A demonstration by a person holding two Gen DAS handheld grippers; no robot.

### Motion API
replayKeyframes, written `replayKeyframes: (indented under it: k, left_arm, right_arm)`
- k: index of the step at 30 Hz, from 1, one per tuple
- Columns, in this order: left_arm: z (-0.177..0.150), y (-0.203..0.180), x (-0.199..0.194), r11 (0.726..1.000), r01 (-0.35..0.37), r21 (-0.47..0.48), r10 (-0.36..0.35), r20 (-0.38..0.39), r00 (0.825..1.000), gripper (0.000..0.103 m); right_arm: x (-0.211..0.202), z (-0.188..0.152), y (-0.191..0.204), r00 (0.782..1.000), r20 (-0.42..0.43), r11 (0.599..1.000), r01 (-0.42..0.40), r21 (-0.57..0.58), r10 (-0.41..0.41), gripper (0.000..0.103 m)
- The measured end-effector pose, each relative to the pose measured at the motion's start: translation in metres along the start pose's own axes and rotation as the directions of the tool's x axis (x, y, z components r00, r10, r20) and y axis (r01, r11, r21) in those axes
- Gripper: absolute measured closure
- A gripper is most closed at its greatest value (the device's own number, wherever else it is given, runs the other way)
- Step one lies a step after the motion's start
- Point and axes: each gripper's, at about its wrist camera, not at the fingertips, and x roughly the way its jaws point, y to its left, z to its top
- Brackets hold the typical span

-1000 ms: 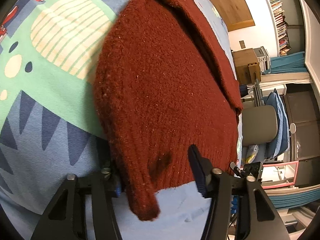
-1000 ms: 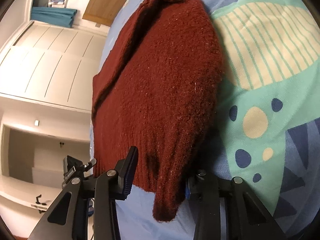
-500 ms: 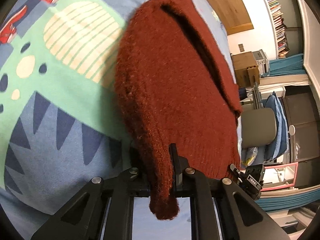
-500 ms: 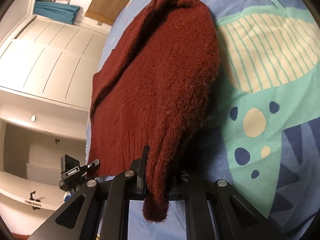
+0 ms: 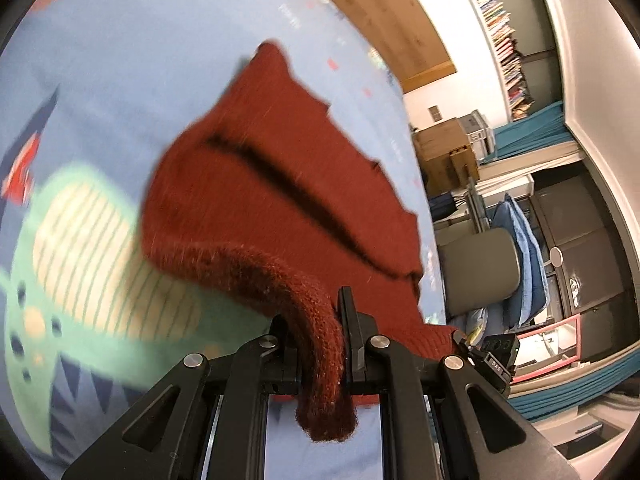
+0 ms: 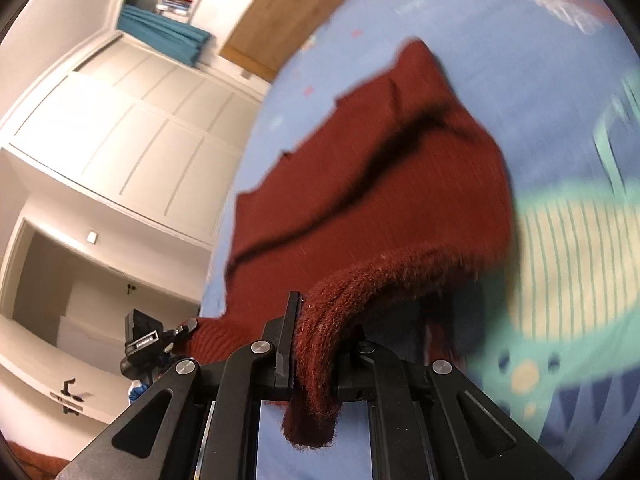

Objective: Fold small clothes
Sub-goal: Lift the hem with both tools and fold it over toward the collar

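Note:
A dark red knitted sweater (image 5: 280, 184) lies on a blue bed cover (image 5: 132, 80) printed with a green dinosaur. My left gripper (image 5: 316, 332) is shut on the sweater's near left edge, and a fold of knit hangs down between its fingers. My right gripper (image 6: 320, 332) is shut on the near right edge of the same sweater (image 6: 380, 184). Both held edges are lifted off the cover, so the near hem sags between them while the far part, with the collar, rests on the bed. Each gripper shows small in the other's view, gripping the opposite corner.
A wooden headboard (image 5: 384, 12) stands at the far end of the bed. To the right of the bed are cardboard boxes (image 5: 444, 152), a grey chair (image 5: 480, 272) and bookshelves. White panelled wardrobe doors (image 6: 132, 136) line the left side.
Both grippers went from open around the hem to shut on it, then rose and lifted the near edge off the cover. The sweater's near part now hangs between them.

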Motion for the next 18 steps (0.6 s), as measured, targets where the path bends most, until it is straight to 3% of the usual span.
replayKeyframes:
  k: [9,18]
  left_arm:
    - [0.078,-0.039,0.019,0.998,-0.001,0.056,-0.004,0.089,0.996,0.092]
    - [0.133,-0.015,0.087,0.989,-0.142,0.042,0.14,0.058,0.988,0.092]
  right_arm:
    - [0.009,0.08,0.025,0.993,0.12,0.999,0.005,-0.043,0.0,0.093]
    - [0.053,0.13,-0.002,0.984,0.146,0.994,0.101,0.039,-0.105,0.093]
